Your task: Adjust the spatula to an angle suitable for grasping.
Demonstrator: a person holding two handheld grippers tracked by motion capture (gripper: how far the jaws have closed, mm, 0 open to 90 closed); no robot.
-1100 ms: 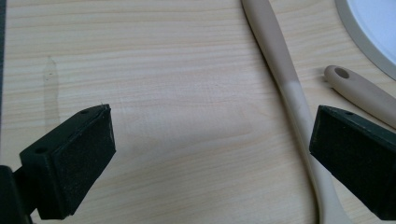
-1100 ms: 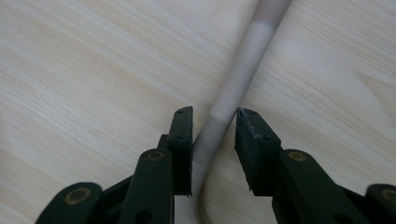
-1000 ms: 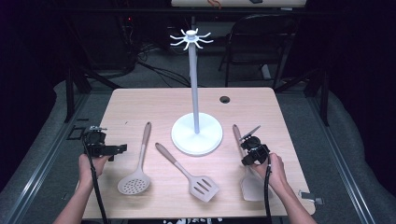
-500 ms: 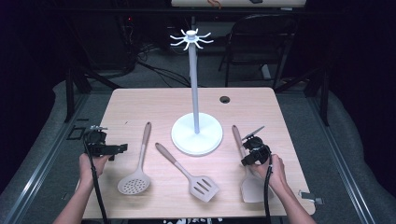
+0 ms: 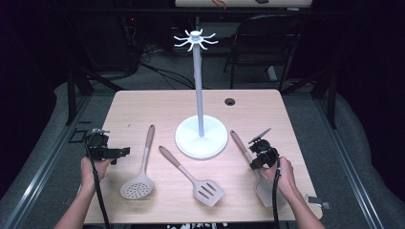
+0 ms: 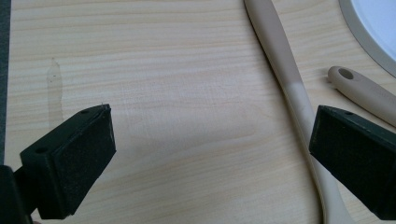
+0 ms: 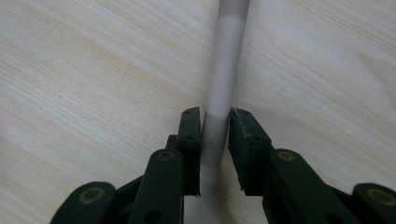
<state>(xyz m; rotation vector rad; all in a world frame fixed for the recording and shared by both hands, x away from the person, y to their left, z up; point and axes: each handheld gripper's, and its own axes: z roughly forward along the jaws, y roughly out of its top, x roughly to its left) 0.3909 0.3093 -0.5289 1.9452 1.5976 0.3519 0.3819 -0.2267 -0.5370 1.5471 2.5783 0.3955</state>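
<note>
While the turner [image 5: 261, 176] lies flat at the table's [image 5: 143, 105] right front, right of the stand [image 5: 200, 138], its neck is pinched between the nearly closed jaws of the right gripper [image 7: 215, 116]. Contact on both pads cannot be told for certain. The left gripper [image 6: 210, 140] is held spread wide over bare wood, just left of the skimmer [image 6: 294, 93] handle.
</note>
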